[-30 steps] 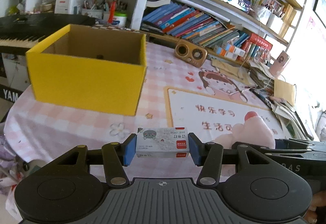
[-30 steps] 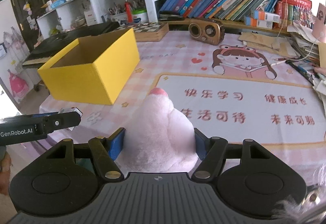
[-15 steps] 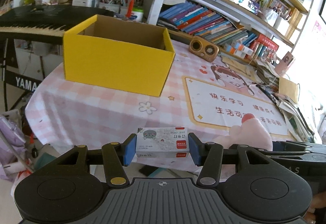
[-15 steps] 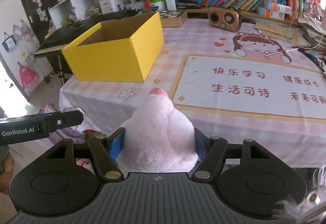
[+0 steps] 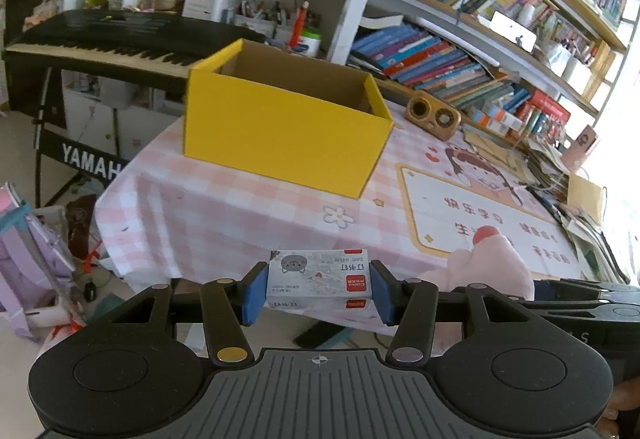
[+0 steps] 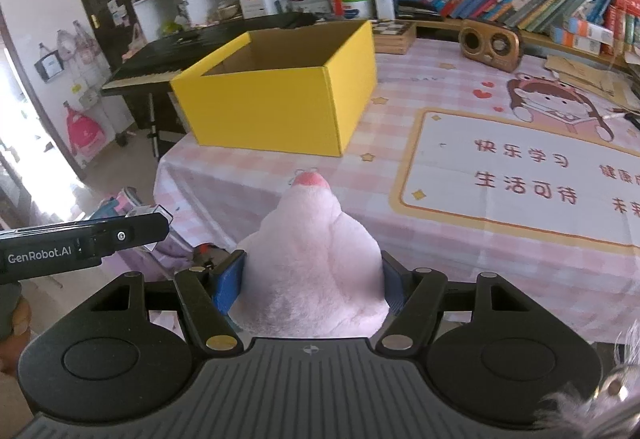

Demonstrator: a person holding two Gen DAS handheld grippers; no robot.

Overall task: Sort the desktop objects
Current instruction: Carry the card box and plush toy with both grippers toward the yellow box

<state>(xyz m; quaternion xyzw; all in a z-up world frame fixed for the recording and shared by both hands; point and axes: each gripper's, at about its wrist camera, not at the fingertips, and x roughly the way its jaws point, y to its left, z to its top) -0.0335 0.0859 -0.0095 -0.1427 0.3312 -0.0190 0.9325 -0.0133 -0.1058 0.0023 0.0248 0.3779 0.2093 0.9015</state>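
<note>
Pink plush [image 6: 312,259] squeezed in right gripper [image 6: 310,287], staple box [image 5: 318,279] pinched in left gripper [image 5: 318,289]; either might slip short of the yellow box [image 5: 280,131].

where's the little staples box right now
The staples box sits low and central in the left wrist view, clamped between the left gripper pads, held off the table's near edge, with the yellow box beyond it.
</note>
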